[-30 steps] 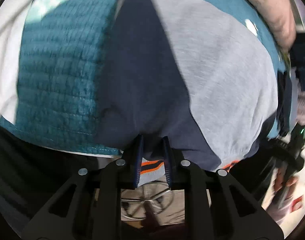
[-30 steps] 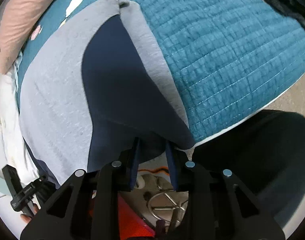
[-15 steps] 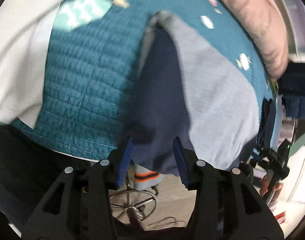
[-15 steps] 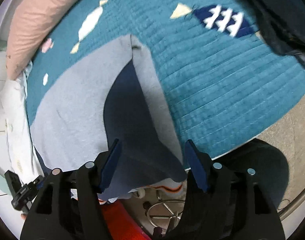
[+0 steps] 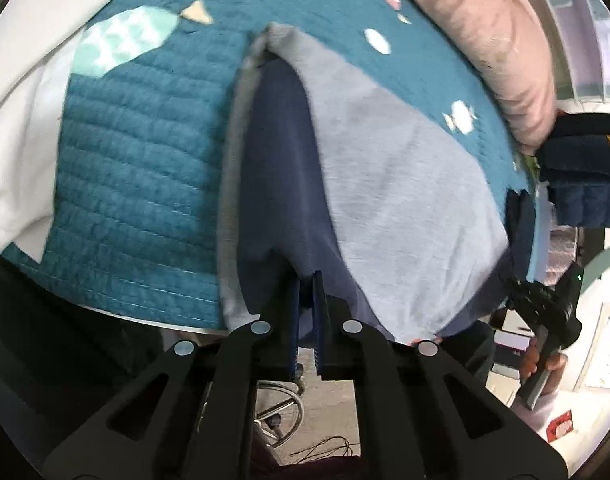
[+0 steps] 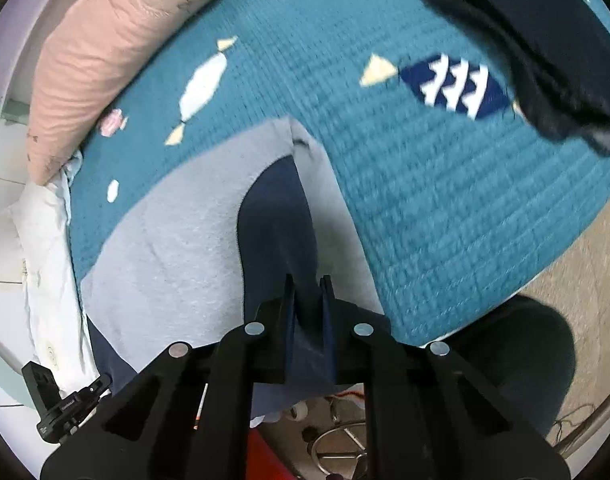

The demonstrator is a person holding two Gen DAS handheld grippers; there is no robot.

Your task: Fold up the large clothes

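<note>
A grey and navy garment lies folded on a teal quilt, its near edge hanging over the bed's front. My left gripper is shut on the navy hem at that near edge. In the right wrist view the same garment lies on the quilt, and my right gripper is shut on its navy panel near the front edge. The orange-striped cuff is mostly hidden under the cloth.
A pink pillow lies along the far side. A dark folded garment sits at the quilt's far right. A navy stack lies at the right. White sheet borders the quilt. A chair base stands on the floor below.
Both grippers opened half a second ago and pulled back from the garment; now both have closed again on its near navy edge.
</note>
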